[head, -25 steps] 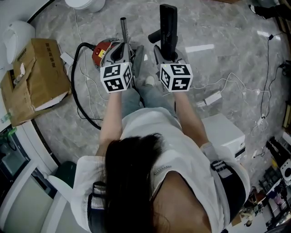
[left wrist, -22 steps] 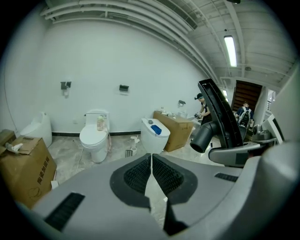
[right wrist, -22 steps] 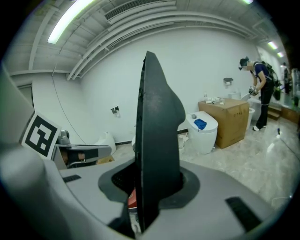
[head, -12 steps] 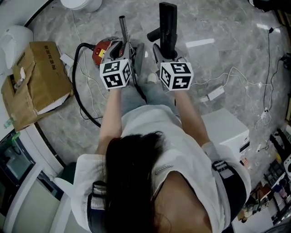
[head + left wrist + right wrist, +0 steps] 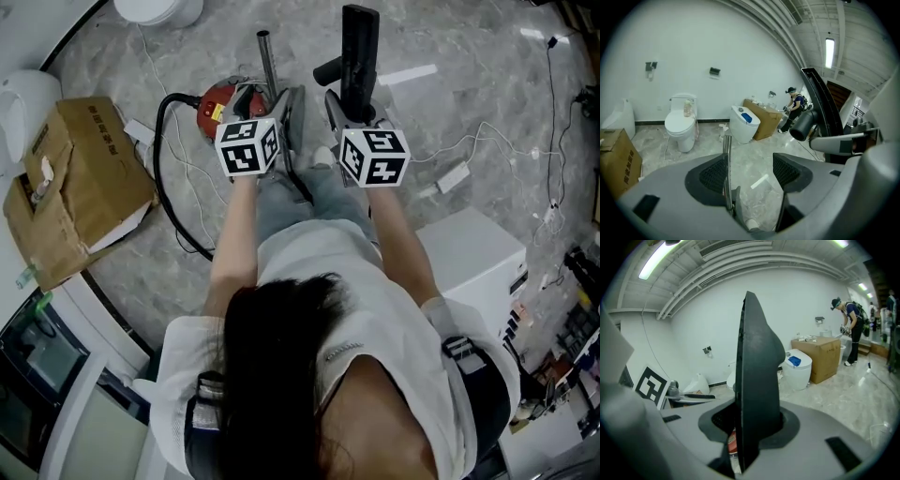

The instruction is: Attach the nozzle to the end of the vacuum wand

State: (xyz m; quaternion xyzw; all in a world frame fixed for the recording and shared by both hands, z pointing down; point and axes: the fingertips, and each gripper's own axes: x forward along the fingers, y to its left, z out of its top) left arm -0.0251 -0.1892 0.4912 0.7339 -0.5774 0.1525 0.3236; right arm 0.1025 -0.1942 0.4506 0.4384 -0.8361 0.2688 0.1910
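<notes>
The thin metal vacuum wand [image 5: 268, 61] stands upright in front of me, rising between the jaws of my left gripper [image 5: 273, 101]. Those jaws are opening. In the left gripper view the wand [image 5: 726, 164] runs along the left pad, with a wide gap to the right pad, around my left gripper [image 5: 750, 174]. My right gripper [image 5: 352, 105] is shut on the black nozzle [image 5: 358, 52], held upright just right of the wand. In the right gripper view the nozzle [image 5: 757, 376] fills the middle, clamped in my right gripper [image 5: 751, 423].
The red vacuum body [image 5: 216, 97] and its black hose [image 5: 160, 178] lie on the marble floor at the left. A cardboard box [image 5: 80, 178] sits further left, a white box [image 5: 469, 253] at the right. White cables and a power strip [image 5: 452, 176] cross the floor. A toilet [image 5: 680, 123] stands ahead.
My left gripper's jaws have spread apart from their grip on the wand. Both grippers have sunk a little. The right gripper still holds the nozzle.
</notes>
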